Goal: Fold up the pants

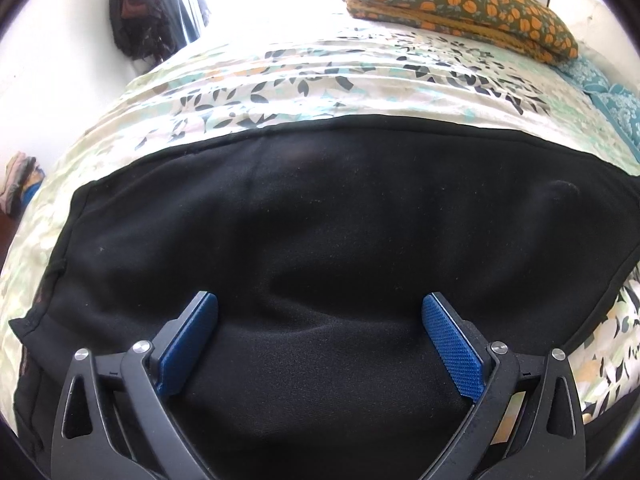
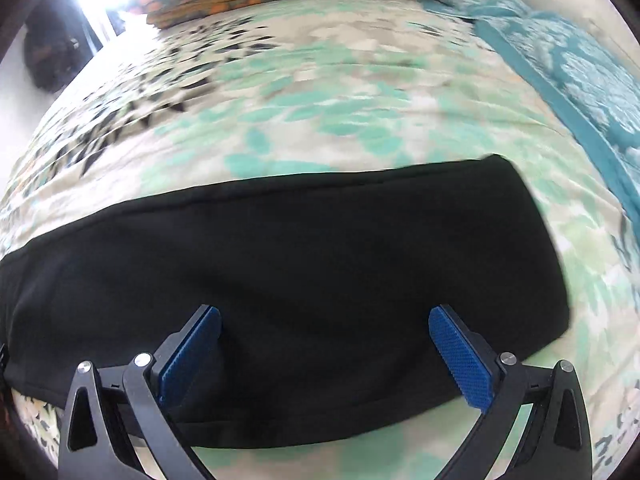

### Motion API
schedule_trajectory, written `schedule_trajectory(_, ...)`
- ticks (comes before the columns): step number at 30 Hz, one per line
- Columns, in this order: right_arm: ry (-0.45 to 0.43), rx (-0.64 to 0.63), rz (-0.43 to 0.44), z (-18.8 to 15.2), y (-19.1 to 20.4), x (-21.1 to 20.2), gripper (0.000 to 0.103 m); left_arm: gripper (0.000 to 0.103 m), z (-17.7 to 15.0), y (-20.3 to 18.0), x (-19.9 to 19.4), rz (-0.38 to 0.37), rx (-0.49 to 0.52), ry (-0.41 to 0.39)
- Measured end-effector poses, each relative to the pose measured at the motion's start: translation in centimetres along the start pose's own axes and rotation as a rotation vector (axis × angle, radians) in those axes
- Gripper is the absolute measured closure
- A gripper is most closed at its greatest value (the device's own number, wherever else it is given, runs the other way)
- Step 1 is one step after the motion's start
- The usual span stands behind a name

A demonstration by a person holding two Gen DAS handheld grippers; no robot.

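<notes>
Black pants (image 1: pixel 320 216) lie flat across a bed covered with a leaf-print sheet (image 1: pixel 280 88). In the left wrist view my left gripper (image 1: pixel 320 308) hovers over the wide part of the pants, its blue pads (image 1: pixel 452 344) spread far apart with only flat fabric beneath. In the right wrist view the black pants (image 2: pixel 300 264) show as a long band ending at a cut edge on the right. My right gripper (image 2: pixel 325 320) stands open above that band, holding nothing. This view is motion-blurred.
A folded orange-flowered blanket (image 1: pixel 460 0) lies at the far side of the bed. A teal patterned cloth (image 2: pixel 580 80) runs along the bed's right side. A dark bag (image 1: pixel 140 12) hangs by the bright window at the far left.
</notes>
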State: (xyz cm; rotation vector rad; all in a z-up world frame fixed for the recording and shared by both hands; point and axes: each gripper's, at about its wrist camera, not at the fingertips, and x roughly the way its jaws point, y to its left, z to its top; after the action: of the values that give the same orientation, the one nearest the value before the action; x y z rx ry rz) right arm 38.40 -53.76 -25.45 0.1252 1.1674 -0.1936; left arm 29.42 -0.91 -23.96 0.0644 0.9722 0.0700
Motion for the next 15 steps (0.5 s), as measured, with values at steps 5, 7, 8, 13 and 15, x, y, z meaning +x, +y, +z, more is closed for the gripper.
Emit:
schedule_trajectory(5,-0.028,0.189,-0.045,0.3,-8.0,-2.6,0.000,0.002,2.5,-0.2,-1.7,-0.001,-0.020,0.058)
schedule_trajectory(7,-0.050,0.222,-0.070,0.9,-10.5,-4.0,0.000,0.002,3.9,-0.6,-2.8,-0.020,-0.024,0.001)
schedule_trajectory(8,-0.057,0.236,-0.073,1.3,-11.5,-4.5,0.000,0.002,4.5,-0.9,-2.9,-0.024,-0.020,-0.015)
schedule_trajectory(13,-0.030,0.293,0.020,4.8,-14.0,-5.5,0.000,0.002,5.6,-2.1,1.6,-0.015,-0.007,0.072)
schedule_trajectory(15,0.006,0.294,0.065,6.2,-13.6,-4.7,0.000,0.000,4.7,-1.7,3.2,-0.024,-0.026,0.079)
